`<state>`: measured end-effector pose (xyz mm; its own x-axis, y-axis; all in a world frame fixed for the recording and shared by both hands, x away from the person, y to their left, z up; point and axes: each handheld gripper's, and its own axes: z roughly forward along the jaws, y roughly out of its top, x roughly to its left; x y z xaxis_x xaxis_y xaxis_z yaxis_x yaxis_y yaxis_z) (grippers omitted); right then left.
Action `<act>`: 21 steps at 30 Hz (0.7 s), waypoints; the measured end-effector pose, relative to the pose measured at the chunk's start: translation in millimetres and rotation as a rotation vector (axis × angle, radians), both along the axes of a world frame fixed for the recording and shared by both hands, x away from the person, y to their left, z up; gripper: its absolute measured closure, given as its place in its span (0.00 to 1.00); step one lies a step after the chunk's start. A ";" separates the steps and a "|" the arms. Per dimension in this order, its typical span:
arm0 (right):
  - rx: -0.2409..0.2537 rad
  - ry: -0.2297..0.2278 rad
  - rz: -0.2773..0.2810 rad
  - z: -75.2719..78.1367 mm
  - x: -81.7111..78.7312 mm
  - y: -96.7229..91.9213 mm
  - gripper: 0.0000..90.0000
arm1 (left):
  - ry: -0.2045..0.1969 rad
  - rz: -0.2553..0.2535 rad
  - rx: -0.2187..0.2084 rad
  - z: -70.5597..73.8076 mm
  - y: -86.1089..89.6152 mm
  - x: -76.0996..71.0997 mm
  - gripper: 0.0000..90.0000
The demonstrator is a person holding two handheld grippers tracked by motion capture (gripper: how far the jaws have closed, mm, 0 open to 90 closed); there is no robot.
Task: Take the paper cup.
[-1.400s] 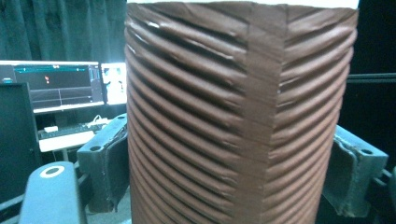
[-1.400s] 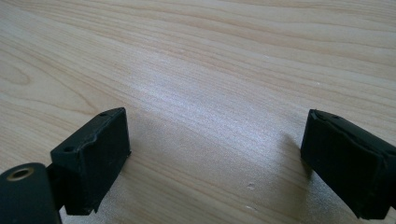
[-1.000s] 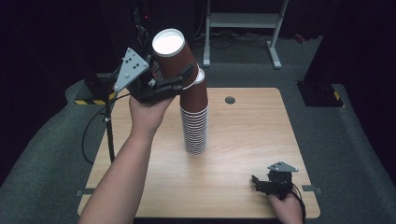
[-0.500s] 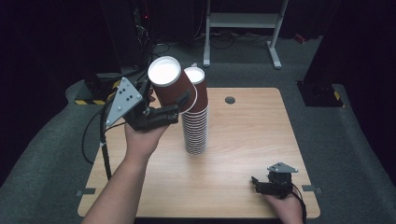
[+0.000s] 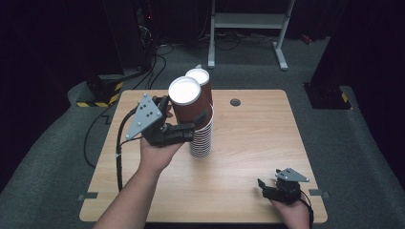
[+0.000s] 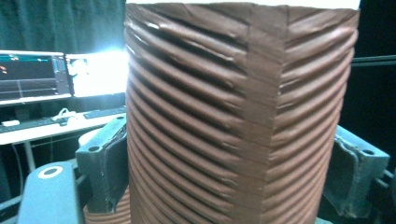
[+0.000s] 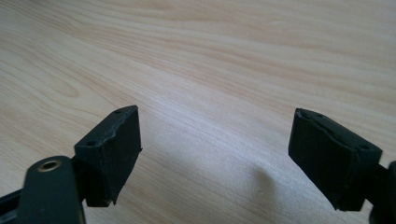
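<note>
My left tool (image 5: 188,126) pinches a brown ribbed cup (image 5: 190,106), its pads pressed to the cup's sides, as the left gripper view shows close up (image 6: 243,116). I hold the cup tilted, in the air, just beside the top of the stack (image 5: 201,138) of cups, which stands near the middle of the table (image 5: 258,138). My right tool (image 5: 271,188) rests near the table's near right corner, its jaws spread over bare wood and just closing a little, nothing between them.
</note>
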<state>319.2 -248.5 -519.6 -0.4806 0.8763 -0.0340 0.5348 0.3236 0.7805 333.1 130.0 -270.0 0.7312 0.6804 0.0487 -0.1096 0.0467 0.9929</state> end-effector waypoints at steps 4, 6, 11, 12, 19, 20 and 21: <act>0.006 -0.048 0.018 4.8 -4.0 4.1 0.21 | 0.007 -0.020 0.002 -6.2 -6.5 -1.8 0.19; 0.012 -0.066 0.022 6.6 -6.0 5.8 0.21 | 0.016 -0.036 0.015 -12.6 -14.1 -2.4 0.18; 0.007 -0.111 0.040 8.6 -10.0 9.3 0.21 | 0.031 -0.056 0.028 -24.0 -23.9 -3.3 0.18; 0.009 -0.120 0.040 9.1 -10.6 10.0 0.21 | 0.031 -0.056 0.028 -24.0 -23.9 -3.3 0.18; 0.047 -0.194 0.040 19.0 -15.4 13.1 0.20 | 0.078 -0.100 0.041 -42.6 -37.6 0.9 0.18; 0.058 -0.204 0.044 22.4 -16.6 14.2 0.20 | 0.086 -0.107 0.042 -45.1 -39.4 1.6 0.18; 0.069 -0.222 0.045 25.8 -17.6 15.9 0.20 | 0.097 -0.118 0.034 -47.7 -41.3 2.2 0.18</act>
<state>301.6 -232.6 -493.8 -0.5064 0.8582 -0.0844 0.3336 0.2852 0.8985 335.2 88.7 -317.7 0.8083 0.5888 -0.0042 -0.0090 0.0196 0.9998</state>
